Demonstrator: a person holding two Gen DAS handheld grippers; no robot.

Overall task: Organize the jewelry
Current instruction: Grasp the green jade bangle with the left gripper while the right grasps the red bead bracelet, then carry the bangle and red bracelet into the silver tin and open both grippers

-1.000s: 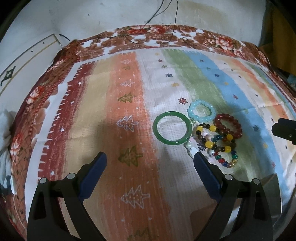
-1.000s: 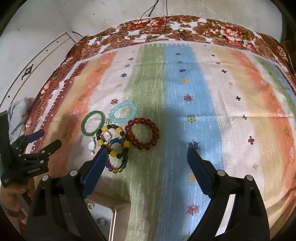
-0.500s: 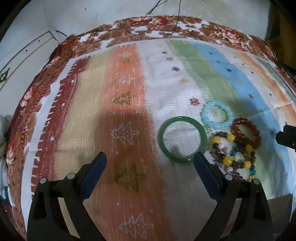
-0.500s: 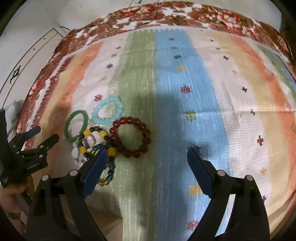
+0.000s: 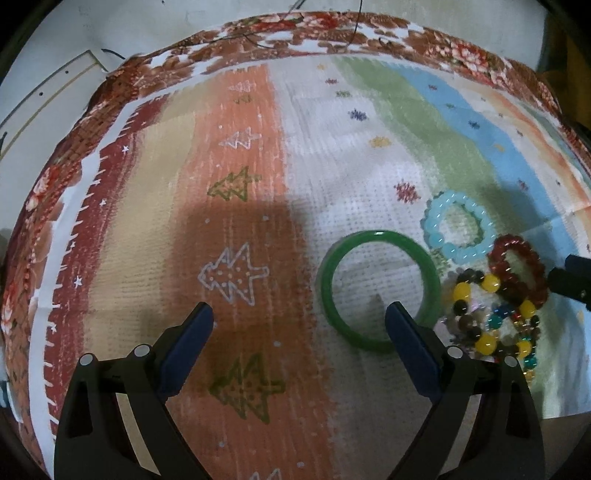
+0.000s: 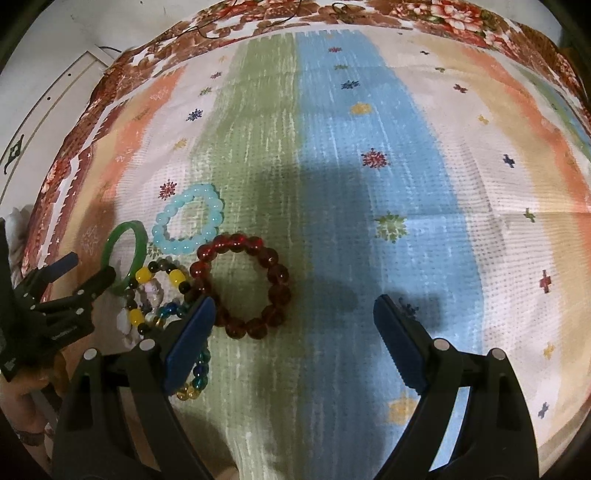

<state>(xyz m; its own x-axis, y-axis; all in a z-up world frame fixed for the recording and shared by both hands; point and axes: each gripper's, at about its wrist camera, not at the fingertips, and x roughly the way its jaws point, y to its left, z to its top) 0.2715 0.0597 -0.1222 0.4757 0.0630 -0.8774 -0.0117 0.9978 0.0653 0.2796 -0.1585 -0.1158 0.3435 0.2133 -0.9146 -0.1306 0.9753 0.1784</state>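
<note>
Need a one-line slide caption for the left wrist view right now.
Open left gripper closes in on green bangle, beside light blue, dark red and mixed-bead bracelets.

Striped cloth (image 6: 369, 166) w/ floral border covers table; black cable (image 5: 295, 5) at far edge.

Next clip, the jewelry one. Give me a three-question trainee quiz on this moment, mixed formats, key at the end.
1. True or false: the left gripper is shut on the green bangle.
2. Multiple choice: which bracelet lies nearest the right gripper? A) light blue bracelet B) dark red bracelet C) green bangle
3. Fill in: all the jewelry lies on a striped ____.

Key: 1 false, both grippers are open and the bangle lies on the cloth, with one left finger in front of it. 2 B. 3 cloth.
</note>
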